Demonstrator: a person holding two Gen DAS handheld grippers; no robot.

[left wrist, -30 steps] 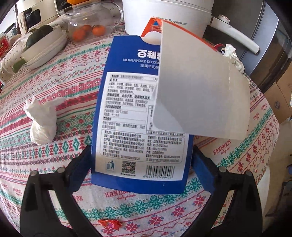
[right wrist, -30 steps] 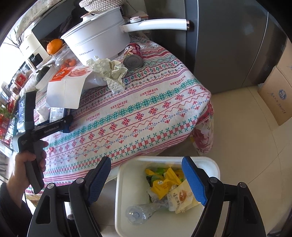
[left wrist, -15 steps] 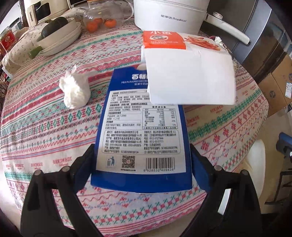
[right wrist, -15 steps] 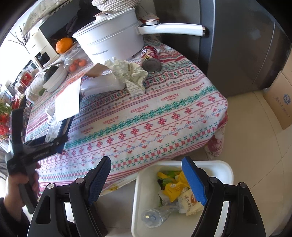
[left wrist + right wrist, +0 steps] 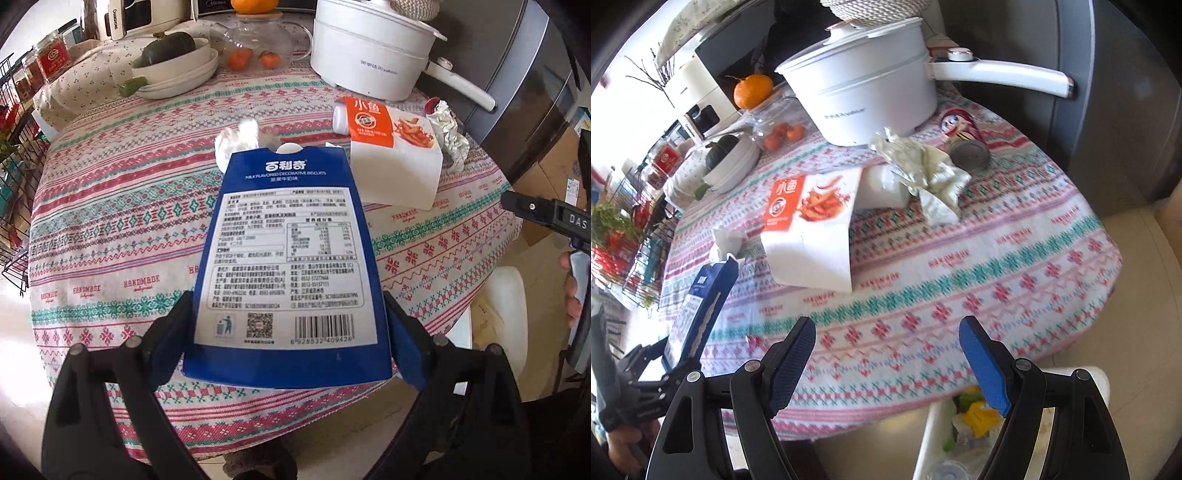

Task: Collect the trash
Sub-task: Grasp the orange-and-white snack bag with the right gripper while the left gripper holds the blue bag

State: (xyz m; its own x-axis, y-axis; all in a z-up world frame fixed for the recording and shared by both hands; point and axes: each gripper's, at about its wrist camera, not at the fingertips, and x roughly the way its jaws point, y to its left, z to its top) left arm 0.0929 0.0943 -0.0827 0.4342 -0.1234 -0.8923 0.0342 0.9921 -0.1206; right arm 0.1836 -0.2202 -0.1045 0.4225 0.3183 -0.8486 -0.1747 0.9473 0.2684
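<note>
My left gripper (image 5: 288, 332) is shut on a blue biscuit packet (image 5: 288, 258) and holds it upright above the near edge of the round table; the packet also shows in the right wrist view (image 5: 701, 295). My right gripper (image 5: 886, 365) is open and empty, above the table's edge. A white trash bin (image 5: 931, 435) with wrappers stands on the floor below it. On the table lie an orange-and-white snack bag (image 5: 809, 229), a white tissue wad (image 5: 726, 240), crumpled paper (image 5: 923, 170) and a red can (image 5: 964, 140).
A white electric pot (image 5: 860, 77) with a long handle stands at the back. A glass jar of oranges (image 5: 775, 129), stacked bowls (image 5: 173, 70) and a wire rack (image 5: 14, 184) are at the left. A grey fridge (image 5: 1108, 92) is behind; a cardboard box (image 5: 554, 177) is on the floor.
My left gripper has drawn back from the table with the blue packet; the orange-and-white bag now lies on the table. My right gripper has risen from over the bin towards the table.
</note>
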